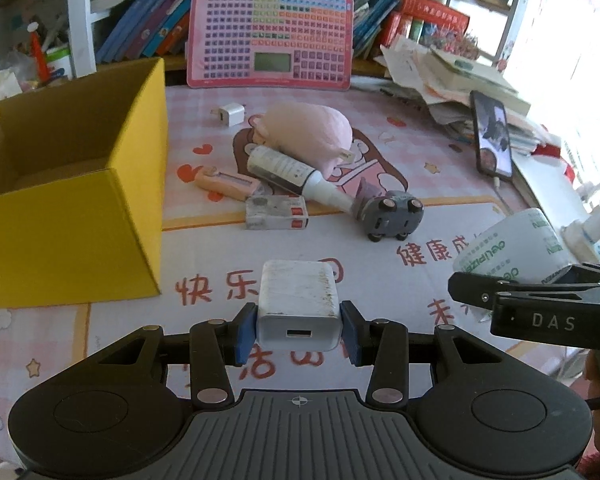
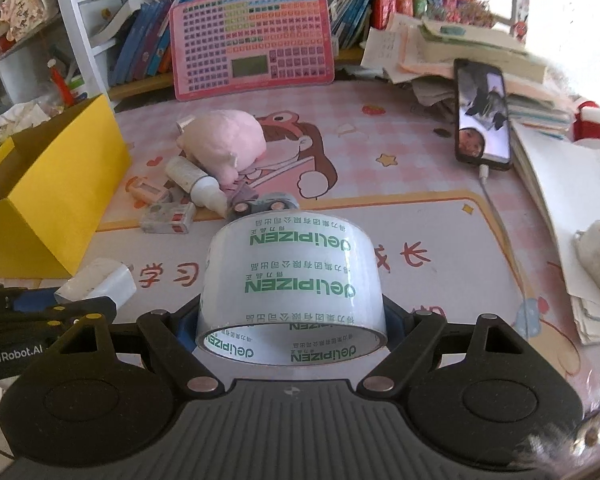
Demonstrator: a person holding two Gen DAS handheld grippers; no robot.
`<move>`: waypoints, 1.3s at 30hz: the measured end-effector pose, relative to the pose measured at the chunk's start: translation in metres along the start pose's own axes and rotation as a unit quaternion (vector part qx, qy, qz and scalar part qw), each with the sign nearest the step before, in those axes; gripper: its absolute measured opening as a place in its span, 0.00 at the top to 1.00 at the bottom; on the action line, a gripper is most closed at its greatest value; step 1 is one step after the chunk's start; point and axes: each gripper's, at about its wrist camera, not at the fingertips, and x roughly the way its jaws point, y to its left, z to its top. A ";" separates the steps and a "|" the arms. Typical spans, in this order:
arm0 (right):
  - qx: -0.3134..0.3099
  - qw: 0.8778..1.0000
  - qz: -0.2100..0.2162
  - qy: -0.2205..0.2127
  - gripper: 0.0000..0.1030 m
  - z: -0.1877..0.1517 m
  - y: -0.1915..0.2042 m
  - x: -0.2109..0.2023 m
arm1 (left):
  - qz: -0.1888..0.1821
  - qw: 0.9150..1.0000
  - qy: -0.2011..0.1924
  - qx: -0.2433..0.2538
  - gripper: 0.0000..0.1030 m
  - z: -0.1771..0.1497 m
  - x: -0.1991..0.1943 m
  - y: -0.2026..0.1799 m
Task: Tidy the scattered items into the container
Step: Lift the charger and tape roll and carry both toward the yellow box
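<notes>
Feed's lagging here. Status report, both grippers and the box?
Left gripper shut on white charger. Right gripper shut on tape roll. Yellow box open, left of both, path clear.

Box (image 1: 72, 216) left of bottle (image 1: 296, 178), plush (image 1: 308, 130) behind bottle

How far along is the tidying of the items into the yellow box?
Done: nothing certain; the part of the yellow box that shows looks empty. In hand: the left gripper holds a white charger, and the right gripper holds a tape roll. Left on the mat: plush toy, bottle, toy car, small white plug, pink case, small clear box.
</notes>
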 end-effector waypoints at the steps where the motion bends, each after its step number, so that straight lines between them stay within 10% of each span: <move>1: 0.000 1.000 -0.004 -0.003 0.20 -0.002 0.005 -0.004 | -0.004 1.000 -0.004 0.000 0.59 -0.003 -0.005 0.004; 39: -0.103 0.992 0.052 -0.045 0.20 -0.083 0.227 -0.085 | 0.038 0.993 -0.094 -0.064 0.59 -0.104 -0.165 0.164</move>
